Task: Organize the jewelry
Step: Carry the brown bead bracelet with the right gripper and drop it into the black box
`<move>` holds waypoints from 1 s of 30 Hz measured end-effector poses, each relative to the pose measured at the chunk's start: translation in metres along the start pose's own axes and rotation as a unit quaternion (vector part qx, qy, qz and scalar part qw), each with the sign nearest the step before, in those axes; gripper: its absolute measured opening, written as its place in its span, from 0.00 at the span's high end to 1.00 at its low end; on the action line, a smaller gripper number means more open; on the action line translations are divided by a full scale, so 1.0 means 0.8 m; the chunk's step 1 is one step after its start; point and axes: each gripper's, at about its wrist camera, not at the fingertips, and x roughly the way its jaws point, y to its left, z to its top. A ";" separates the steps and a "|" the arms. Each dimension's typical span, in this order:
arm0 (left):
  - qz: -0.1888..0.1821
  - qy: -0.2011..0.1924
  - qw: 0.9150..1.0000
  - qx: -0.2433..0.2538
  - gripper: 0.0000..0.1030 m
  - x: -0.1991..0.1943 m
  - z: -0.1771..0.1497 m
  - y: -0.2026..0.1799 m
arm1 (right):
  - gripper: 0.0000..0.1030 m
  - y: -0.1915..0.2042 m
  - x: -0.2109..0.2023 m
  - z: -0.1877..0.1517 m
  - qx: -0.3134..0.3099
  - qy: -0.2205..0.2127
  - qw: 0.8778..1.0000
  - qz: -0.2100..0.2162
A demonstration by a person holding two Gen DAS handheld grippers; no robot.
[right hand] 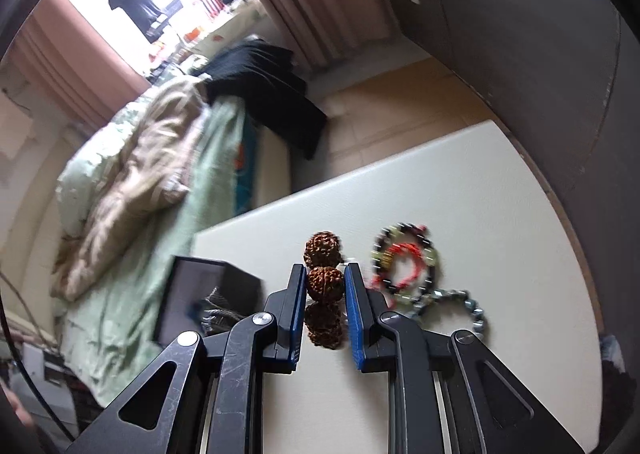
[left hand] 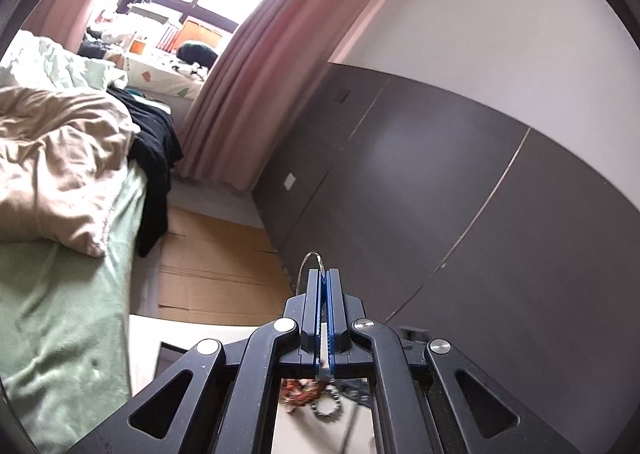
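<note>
No text, label, brand or number can be read in either view.

Bare white tabletop [right hand: 460, 182] between black box [right hand: 208, 294] and bracelets [right hand: 404, 266].

You held rough, knobbly brown seed beads [right hand: 324, 282] between smooth blue pads [right hand: 354, 318] set in matt black plastic fingers with shiny metal rivets [right hand: 264, 319]. The cream tabletop [right hand: 500, 190] looked smooth and matt. Beside the beads lay a glossy red and black bead bracelet [right hand: 404, 264] and a shiny faceted metallic bracelet [right hand: 460, 304]. Your other gripper pinched a thin bright wire hoop [left hand: 314, 264]; soft crumpled green cloth bedding [left hand: 68, 286] lay beyond.
</note>
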 end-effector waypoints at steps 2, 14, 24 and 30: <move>0.004 0.015 1.000 -0.009 0.99 0.007 -0.003 0.011 | 0.81 0.013 -0.011 0.000 -0.009 -0.016 1.000 0.016; 0.125 0.118 0.982 -0.074 0.99 0.087 -0.052 0.106 | 0.81 0.075 -0.030 -0.003 -0.037 -0.056 0.993 0.094; 0.124 0.156 0.971 -0.133 0.21 0.101 -0.066 0.150 | 0.80 0.095 -0.016 -0.010 -0.041 -0.047 0.992 0.111; 0.159 0.135 0.969 -0.132 0.21 0.084 -0.056 0.158 | 0.80 0.109 0.000 -0.015 -0.039 -0.034 0.990 0.134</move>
